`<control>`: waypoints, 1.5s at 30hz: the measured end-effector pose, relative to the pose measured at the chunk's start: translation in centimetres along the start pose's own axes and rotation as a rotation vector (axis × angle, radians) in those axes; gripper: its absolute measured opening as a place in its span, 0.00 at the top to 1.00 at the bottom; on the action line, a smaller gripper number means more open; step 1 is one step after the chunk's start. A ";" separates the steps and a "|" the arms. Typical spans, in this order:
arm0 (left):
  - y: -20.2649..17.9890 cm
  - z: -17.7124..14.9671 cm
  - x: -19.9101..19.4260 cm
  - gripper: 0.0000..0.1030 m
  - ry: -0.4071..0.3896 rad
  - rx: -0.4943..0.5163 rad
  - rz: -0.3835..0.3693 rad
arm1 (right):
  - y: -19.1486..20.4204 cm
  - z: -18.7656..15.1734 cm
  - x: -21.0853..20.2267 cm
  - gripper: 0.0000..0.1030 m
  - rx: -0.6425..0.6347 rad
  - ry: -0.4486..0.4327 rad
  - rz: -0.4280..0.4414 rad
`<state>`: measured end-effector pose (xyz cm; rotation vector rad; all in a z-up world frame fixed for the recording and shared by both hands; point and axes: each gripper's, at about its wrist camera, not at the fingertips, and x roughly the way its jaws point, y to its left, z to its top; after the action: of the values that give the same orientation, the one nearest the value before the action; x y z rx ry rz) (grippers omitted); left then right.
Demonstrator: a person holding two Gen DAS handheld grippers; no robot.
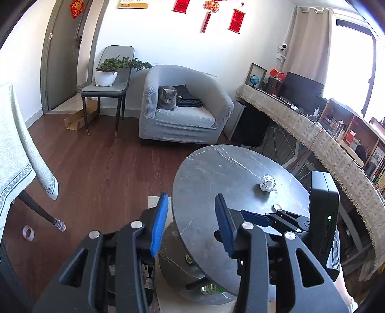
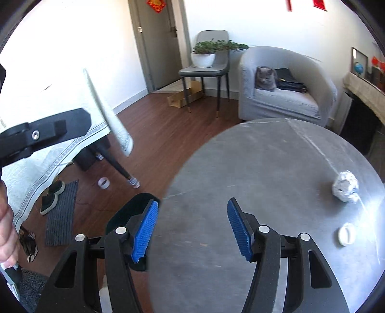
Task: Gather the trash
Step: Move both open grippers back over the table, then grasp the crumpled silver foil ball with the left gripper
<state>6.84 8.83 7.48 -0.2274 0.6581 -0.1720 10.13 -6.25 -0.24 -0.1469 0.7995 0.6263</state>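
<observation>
Grey marble table (image 2: 240, 168) holds a paper ball (image 2: 345, 185) and cap (image 2: 345, 234). Both grippers — left gripper (image 1: 191, 221), right gripper (image 2: 192, 231) — fingers apart, empty. Approach stage; next, reach the ball.

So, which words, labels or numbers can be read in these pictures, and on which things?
None can be read.
Red wall hangings: characters too blurred.
Red door sign: blurred.
Book spines on the shelf: too small.
Crumpled paper ball: no print legible.
</observation>
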 end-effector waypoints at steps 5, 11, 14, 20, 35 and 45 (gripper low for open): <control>-2.6 0.1 2.5 0.49 0.025 0.050 -0.012 | -3.9 -0.4 -1.0 0.41 0.039 -0.007 -0.061; -5.3 0.0 5.2 0.43 0.046 0.084 -0.034 | -8.9 -1.3 -2.8 0.34 0.117 -0.033 -0.147; -6.2 -0.2 6.4 0.41 0.056 0.082 -0.052 | -11.0 -1.9 -3.1 0.34 0.157 -0.036 -0.176; -8.1 -0.5 9.1 0.39 0.088 0.086 -0.063 | -14.0 -2.9 -3.0 0.34 0.184 -0.006 -0.199; -12.0 -2.0 13.0 0.31 0.151 0.136 -0.104 | -16.5 -4.4 -1.8 0.55 0.188 0.058 -0.195; -14.9 -2.1 15.9 0.31 0.186 0.171 -0.103 | -18.5 -4.7 -4.1 0.71 0.250 0.018 -0.196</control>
<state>16.59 -9.46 0.49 -0.0811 0.8122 -0.3501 15.62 -24.84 -2.58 -0.0022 0.8620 0.3374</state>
